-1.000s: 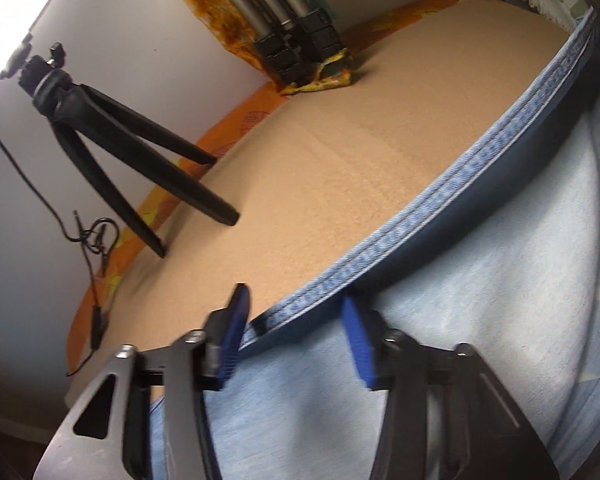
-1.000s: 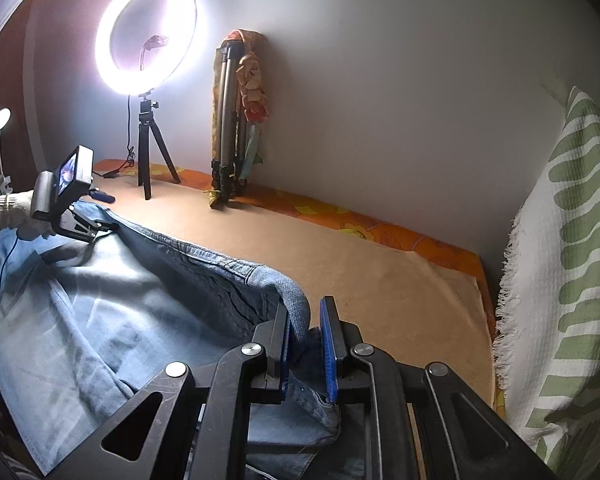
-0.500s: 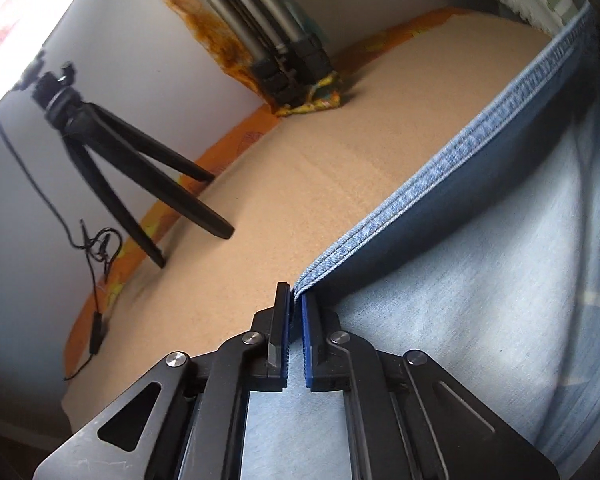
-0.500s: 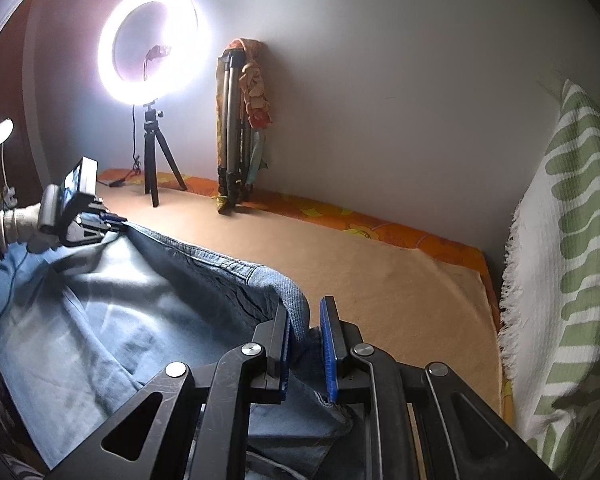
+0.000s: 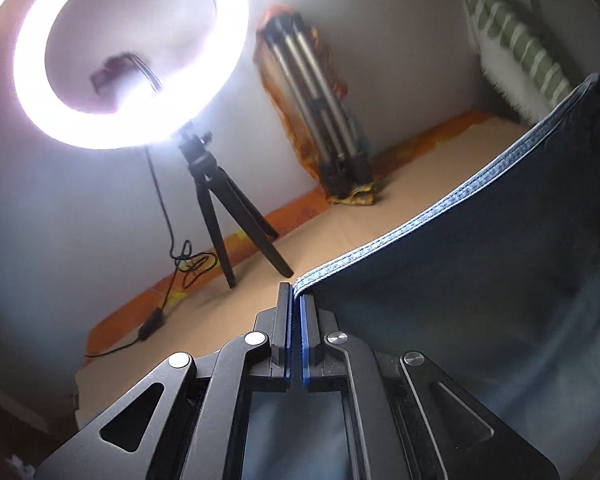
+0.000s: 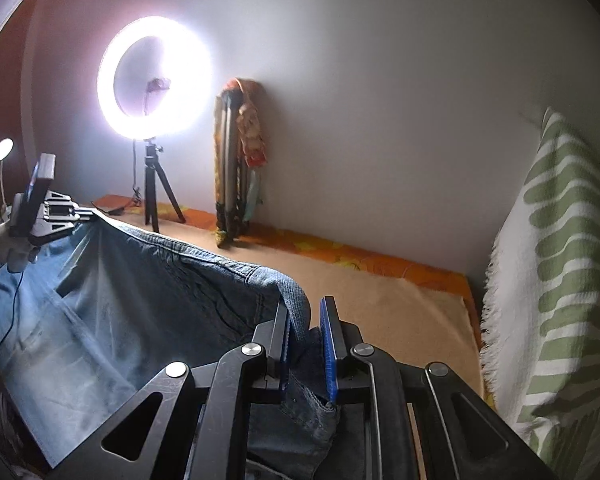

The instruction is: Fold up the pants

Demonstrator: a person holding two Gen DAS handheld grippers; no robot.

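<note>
The blue denim pants (image 6: 112, 312) hang stretched in the air between both grippers, above the tan bed surface (image 6: 400, 304). My left gripper (image 5: 296, 300) is shut on the stitched hem edge of the pants (image 5: 440, 224), which runs up to the right. From the right wrist view that left gripper (image 6: 80, 213) sits at the far left, held by a hand in a light sleeve. My right gripper (image 6: 306, 316) is shut on a thick folded denim edge that bulges up between its blue pads.
A lit ring light (image 5: 128, 52) on a small black tripod (image 5: 228, 216) stands on the bed near the wall, its cable (image 5: 168, 272) trailing. A folded tripod wrapped in orange cloth (image 6: 238, 160) leans on the wall. A green-striped white blanket (image 6: 556, 264) hangs at right.
My left gripper closed on the pants' hem and then rose, tilting up so the ring light came into view. The right gripper rose a little with its grip unchanged, and the denim now hangs taut.
</note>
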